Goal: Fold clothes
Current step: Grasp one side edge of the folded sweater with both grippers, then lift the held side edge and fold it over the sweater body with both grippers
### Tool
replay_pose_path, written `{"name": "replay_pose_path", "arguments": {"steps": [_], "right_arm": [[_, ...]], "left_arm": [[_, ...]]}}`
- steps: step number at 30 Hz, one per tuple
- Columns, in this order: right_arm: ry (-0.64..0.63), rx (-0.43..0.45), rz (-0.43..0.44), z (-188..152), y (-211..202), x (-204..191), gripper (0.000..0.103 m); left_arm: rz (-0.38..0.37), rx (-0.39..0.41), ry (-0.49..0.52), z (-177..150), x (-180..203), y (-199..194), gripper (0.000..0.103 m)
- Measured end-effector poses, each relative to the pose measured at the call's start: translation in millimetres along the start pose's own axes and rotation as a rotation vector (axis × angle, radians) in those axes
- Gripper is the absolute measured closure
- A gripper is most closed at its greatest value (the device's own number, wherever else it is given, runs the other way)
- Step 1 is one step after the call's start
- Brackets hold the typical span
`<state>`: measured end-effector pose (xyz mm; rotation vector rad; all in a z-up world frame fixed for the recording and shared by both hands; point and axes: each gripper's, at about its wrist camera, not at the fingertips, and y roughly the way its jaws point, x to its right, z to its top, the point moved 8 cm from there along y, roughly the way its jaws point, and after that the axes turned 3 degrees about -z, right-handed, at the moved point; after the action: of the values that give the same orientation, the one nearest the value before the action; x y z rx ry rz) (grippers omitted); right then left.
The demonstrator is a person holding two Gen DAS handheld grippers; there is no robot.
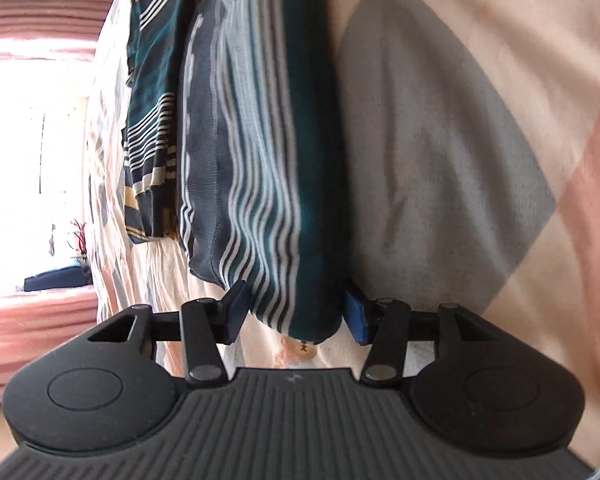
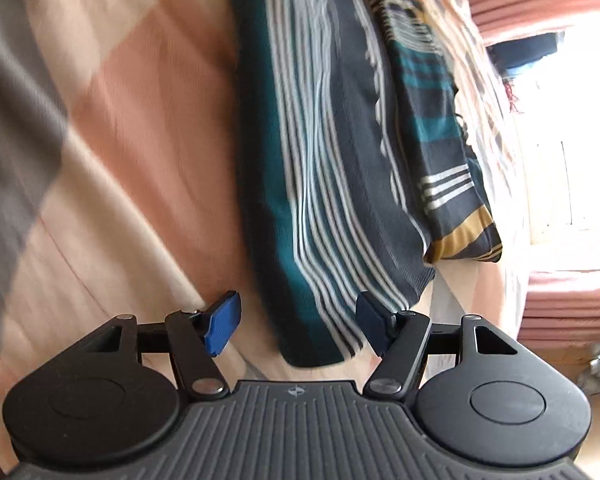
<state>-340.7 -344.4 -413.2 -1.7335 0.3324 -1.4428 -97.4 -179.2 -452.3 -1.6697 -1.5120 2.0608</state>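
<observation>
A striped sweater (image 1: 259, 152), folded into a long band, is seen running down the middle of both frames on a patchwork bed cover (image 1: 480, 140). The left gripper (image 1: 295, 314) and right gripper (image 2: 297, 322) are each spread wide, one fold end between the jaws, nothing pinched. Both ends are best pinched together, all layers caught, before lifting. A gold-banded cuff (image 2: 466, 240) is shown clearly at right in the right view only; the left view shows the window's pink curtain (image 1: 39, 12).
</observation>
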Motion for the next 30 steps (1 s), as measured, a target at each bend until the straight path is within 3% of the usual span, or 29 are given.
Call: {"name": "replay_pose_path", "arguments": {"steps": [6, 8, 12, 15, 18, 21, 23, 27, 30], "right_arm": [[-0.147, 0.052, -0.085, -5.8, 10.2, -9.2, 0.039], [-0.176, 0.069, -0.085, -4.5, 17.2, -8.0, 0.046], [-0.182, 0.099, 0.031, -8.4, 22.5, 2.6, 0.067], [-0.146, 0.125, 0.177, -11.0, 12.3, 26.4, 0.081], [0.028, 0.112, 0.418, -5.4, 6.7, 77.7, 0.087], [0.222, 0.102, 0.623, -0.1, 16.9, 148.7, 0.091], [0.311, 0.106, 0.674, 1.6, 35.4, 202.2, 0.091], [0.48, 0.106, 0.74, 6.8, 97.1, 297.7, 0.091], [0.633, 0.059, 0.768, 4.9, 161.4, 335.1, 0.091]], "left_arm": [[0.031, 0.014, 0.019, 5.6, 6.5, 7.3, 0.056], [-0.019, 0.026, -0.005, 4.0, 4.2, 7.4, 0.076], [-0.11, 0.054, -0.027, -0.1, -14.3, -1.4, 0.087], [-0.24, 0.077, -0.161, -6.6, -54.7, -11.2, 0.09], [-0.392, 0.1, -0.296, -14.5, -110.6, -13.1, 0.091], [-0.493, 0.123, -0.403, -20.6, -174.6, 2.2, 0.091], [-0.525, 0.135, -0.461, -23.8, -217.0, 22.7, 0.091], [-0.569, 0.125, -0.685, -22.2, -304.6, 101.9, 0.091], [-0.611, 0.092, -0.961, -22.8, -346.2, 179.6, 0.089]]}}
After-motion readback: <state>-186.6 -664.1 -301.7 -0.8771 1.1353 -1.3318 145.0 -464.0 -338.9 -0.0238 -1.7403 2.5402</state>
